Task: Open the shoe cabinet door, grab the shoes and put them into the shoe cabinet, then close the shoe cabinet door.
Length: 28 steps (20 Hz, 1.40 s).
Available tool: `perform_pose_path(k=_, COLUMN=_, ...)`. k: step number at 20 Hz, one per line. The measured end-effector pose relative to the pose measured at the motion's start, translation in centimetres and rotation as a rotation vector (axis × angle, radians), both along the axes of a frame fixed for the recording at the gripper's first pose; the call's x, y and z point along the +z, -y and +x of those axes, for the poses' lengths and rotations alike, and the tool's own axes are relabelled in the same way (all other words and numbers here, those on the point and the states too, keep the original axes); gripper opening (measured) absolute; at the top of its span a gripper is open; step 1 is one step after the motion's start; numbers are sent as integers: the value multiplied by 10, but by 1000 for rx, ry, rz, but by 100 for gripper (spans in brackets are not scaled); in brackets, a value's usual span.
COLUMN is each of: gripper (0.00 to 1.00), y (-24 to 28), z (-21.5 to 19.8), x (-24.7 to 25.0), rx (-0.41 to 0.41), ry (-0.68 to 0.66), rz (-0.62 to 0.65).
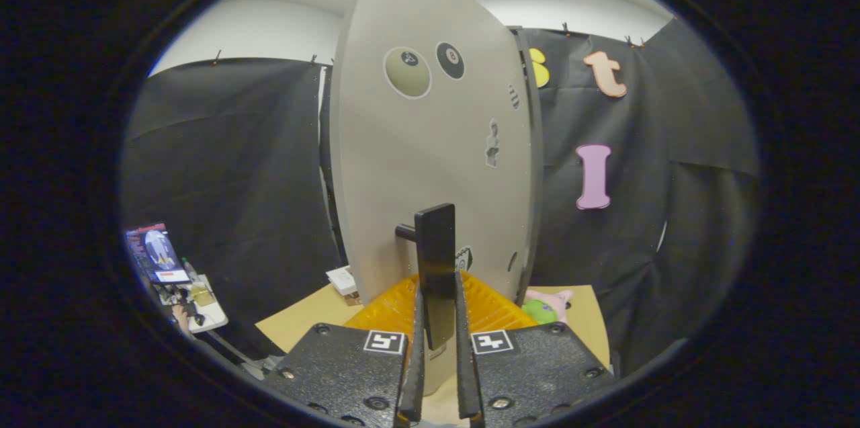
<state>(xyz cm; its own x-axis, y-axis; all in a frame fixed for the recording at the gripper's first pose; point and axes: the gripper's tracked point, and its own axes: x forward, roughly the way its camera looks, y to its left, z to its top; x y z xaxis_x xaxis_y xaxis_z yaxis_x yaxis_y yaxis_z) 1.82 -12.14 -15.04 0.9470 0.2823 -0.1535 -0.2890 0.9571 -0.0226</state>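
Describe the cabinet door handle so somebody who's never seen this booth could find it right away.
Find the tall pale cabinet door with round stickers. Low on it, a handle stands off on a short peg, running down between the gripper fingers, which press on it. It is the only dark upright bar on the door.

Claw-mounted view (437, 347) faces the cabinet door (430, 166), seemingly close.
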Motion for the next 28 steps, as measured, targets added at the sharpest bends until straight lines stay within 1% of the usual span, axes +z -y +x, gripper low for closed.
perform_pose_path(k=2, gripper=19, y=30, z=-8, x=-2, rx=-80, ry=27, rz=-26)
perform_pose_path(k=3, gripper=16, y=44, z=-9, x=-4, rx=-123, ry=25, rz=-18)
perform_pose_path(k=6, gripper=7, y=84, z=-11, x=-6, rx=-237, ry=6, rz=52)
perform_pose_path(k=7, gripper=4, y=100, z=-6, x=-4, rx=-274, ry=-9, rz=76)
perform_pose_path(k=8, gripper=4, y=110, z=-3, x=-5, rx=-275, ry=-22, rz=103)
perform_pose_path(k=9, gripper=4, y=114, z=-3, x=-4, rx=-239, ry=-36, rz=120)
perform_pose_path(k=11, gripper=4, y=108, z=-5, x=-8, rx=-201, ry=-56, rz=138)
perform_pose_path(k=17, gripper=4, y=109, z=-10, x=-10, rx=-166, ry=-39, rz=127)
perform_pose_path(k=19, gripper=5, y=112, z=-22, x=-16, rx=-165, ry=-41, rz=120)
perform_pose_path(k=22, gripper=6, y=113, z=-53, x=-29, rx=-159, ry=-31, rz=100)
perform_pose_path(k=24, gripper=11, y=111, z=-67, x=-44, rx=-155, ry=-40, rz=76)
perform_pose_path(k=25, gripper=20, y=109, z=-77, x=-52, rx=-150, ry=-54, rz=67)
perform_pose_path(k=26, gripper=25, y=105, z=-86, x=-62, rx=-147, ry=-70, rz=65)
perform_pose_path(k=27, gripper=37, y=100, z=-93, x=-71, rx=-138, ry=-88, rz=67)
perform_pose_path(k=28, gripper=46, y=95, z=-100, x=-79, rx=-129, ry=-108, rz=71)
